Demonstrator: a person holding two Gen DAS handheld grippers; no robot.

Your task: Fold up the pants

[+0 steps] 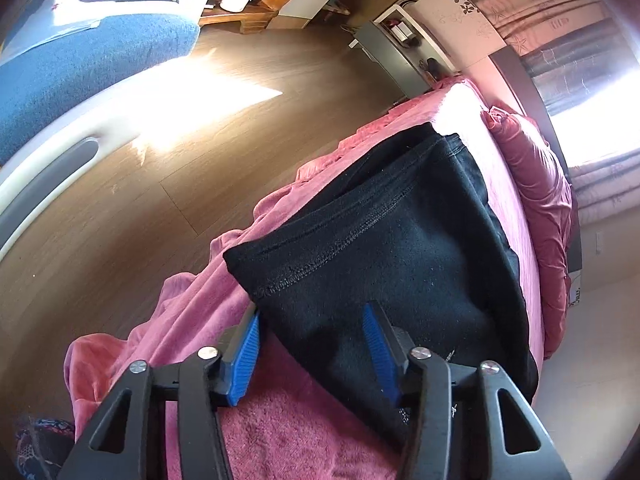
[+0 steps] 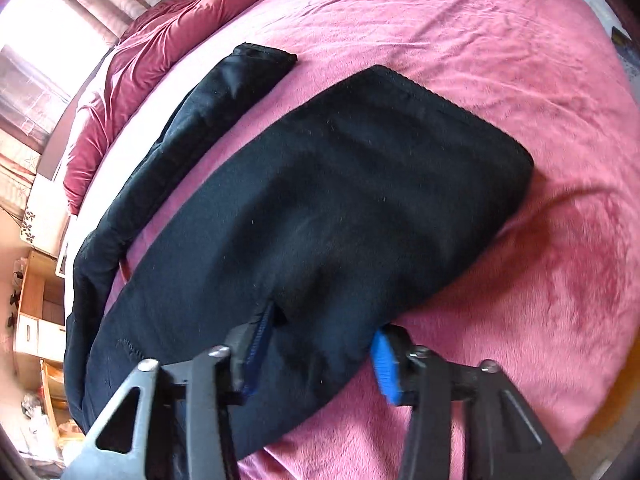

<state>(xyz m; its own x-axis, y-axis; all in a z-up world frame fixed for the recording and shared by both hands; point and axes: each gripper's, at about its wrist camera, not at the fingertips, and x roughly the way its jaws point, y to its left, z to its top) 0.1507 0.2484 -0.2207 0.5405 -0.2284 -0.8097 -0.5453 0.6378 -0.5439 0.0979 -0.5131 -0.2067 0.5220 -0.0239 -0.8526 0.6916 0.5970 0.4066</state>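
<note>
Black pants [image 2: 328, 184] lie on a pink bed cover [image 2: 520, 80], with one leg [image 2: 208, 112] stretched out apart on the left. In the left wrist view a stitched hem edge of the pants [image 1: 360, 220] lies near the bed's side. My left gripper [image 1: 312, 344] straddles the near corner of the pants. Its blue pads [image 1: 246, 356] stand apart, with flat cloth between them. My right gripper [image 2: 324, 356] straddles the near edge of the wide part. One blue pad [image 2: 386, 364] sits at the cloth's edge and the other finger is sunk into the fabric. Neither gripper pinches the cloth tight.
The bed's side drops to a wooden floor [image 1: 180, 120] on the left. A blue-topped white piece of furniture [image 1: 80, 60] stands across the floor. A dark red duvet [image 2: 160, 32] is bunched at the head of the bed. A nightstand [image 1: 400, 52] stands by the wall.
</note>
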